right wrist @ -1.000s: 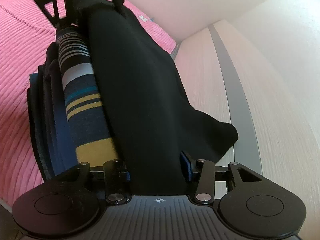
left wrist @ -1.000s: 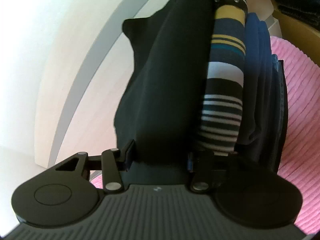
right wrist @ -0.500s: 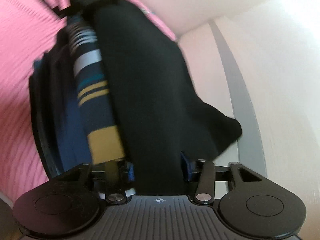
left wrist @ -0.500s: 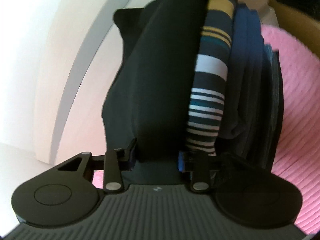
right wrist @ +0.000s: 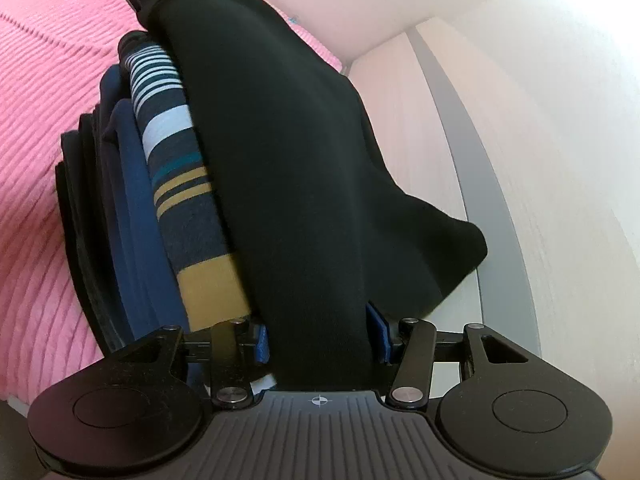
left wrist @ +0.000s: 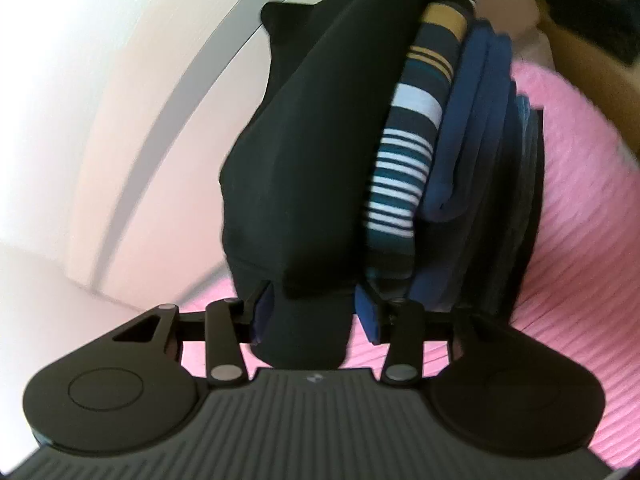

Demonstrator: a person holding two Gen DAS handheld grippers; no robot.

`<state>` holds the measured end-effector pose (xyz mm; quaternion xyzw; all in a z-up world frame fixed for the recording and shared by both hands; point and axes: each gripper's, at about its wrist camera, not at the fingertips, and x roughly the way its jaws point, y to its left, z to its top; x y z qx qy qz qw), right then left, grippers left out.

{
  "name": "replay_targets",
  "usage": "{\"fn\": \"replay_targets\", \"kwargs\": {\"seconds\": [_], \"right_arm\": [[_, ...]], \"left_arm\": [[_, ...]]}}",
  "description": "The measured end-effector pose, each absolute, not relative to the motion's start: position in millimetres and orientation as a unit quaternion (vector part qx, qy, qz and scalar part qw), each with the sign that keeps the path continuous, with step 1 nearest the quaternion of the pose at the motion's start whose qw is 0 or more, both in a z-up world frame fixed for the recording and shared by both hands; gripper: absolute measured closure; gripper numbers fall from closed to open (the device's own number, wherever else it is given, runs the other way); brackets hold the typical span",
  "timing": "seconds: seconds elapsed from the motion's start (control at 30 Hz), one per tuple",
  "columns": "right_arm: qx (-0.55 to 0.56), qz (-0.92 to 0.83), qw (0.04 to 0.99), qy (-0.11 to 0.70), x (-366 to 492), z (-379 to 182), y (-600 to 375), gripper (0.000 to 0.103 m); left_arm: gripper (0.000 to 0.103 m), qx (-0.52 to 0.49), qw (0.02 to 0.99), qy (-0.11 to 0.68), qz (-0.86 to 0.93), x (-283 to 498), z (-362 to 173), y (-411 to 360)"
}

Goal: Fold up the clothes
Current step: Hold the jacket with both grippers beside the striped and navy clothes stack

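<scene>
One black garment (right wrist: 304,168), one striped (right wrist: 180,184), two hand-held grippers (right wrist: 320,344).

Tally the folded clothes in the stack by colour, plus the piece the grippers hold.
Black piece held by both grippers: 1
Striped piece: 1
Blue pieces: at least 1; the layers are hard to separate
Dark pieces at the bottom of the stack: at least 1; count unclear
Total: at least 4, all over the pink cover.
</scene>
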<state>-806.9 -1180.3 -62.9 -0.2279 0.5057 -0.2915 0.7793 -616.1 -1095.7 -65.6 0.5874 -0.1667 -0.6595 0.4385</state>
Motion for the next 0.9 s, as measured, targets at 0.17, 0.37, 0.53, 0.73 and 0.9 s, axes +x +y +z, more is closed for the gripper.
{"fn": "replay_targets", "kwargs": {"seconds": [0.17, 0.37, 0.53, 0.73, 0.9], "right_arm": [[-0.224, -0.289, 0.779, 0.509, -804, -63, -1187, 0.053], [-0.198, -0.282, 0.788, 0.511, -806, -51, -1195, 0.063], [-0.189, -0.289, 0.792, 0.503, -819, -31, -1171, 0.063], [-0.202, -0.293, 0.78, 0.515, -814, -63, -1160, 0.062], [-0.209, -0.288, 0.78, 0.514, -813, -62, -1159, 0.057]], "left_arm": [[0.061, 0.592, 0.416, -0.204, -0.66, -630, -79, -1113], [0.076, 0.593, 0.431, -0.169, -0.659, -633, -68, -1127], [0.077, 0.577, 0.429, -0.166, -0.674, -635, -49, -1099], [0.074, 0.593, 0.426, -0.166, -0.663, -646, -81, -1100], [0.07, 0.579, 0.426, -0.122, -0.685, -633, -56, -1099]]}}
